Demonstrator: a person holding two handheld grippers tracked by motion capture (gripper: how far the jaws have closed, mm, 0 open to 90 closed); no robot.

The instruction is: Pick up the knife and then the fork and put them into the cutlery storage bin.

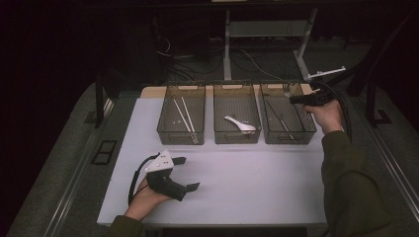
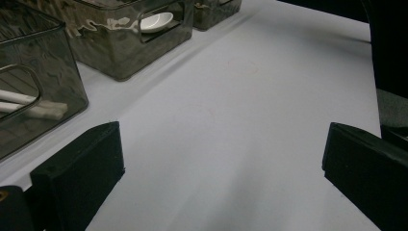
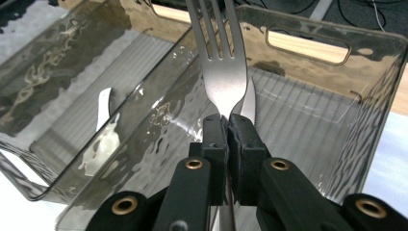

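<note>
Three smoky clear bins stand in a row at the far side of the worktop. Left bin: white chopsticks. Middle bin: one white spoon. Right bin: long dark utensils, kind unclear. Item in hand: metal fork, held over the right bin, tines pointing away from the right gripper, whose fingers are clamped on its neck just below the head. Judged stiff, light, smooth and rather slippery; the narrow neck or handle offers the surest hold. Left gripper: resting low at the near side of the worktop, fingers wide apart, nothing between them.
</note>
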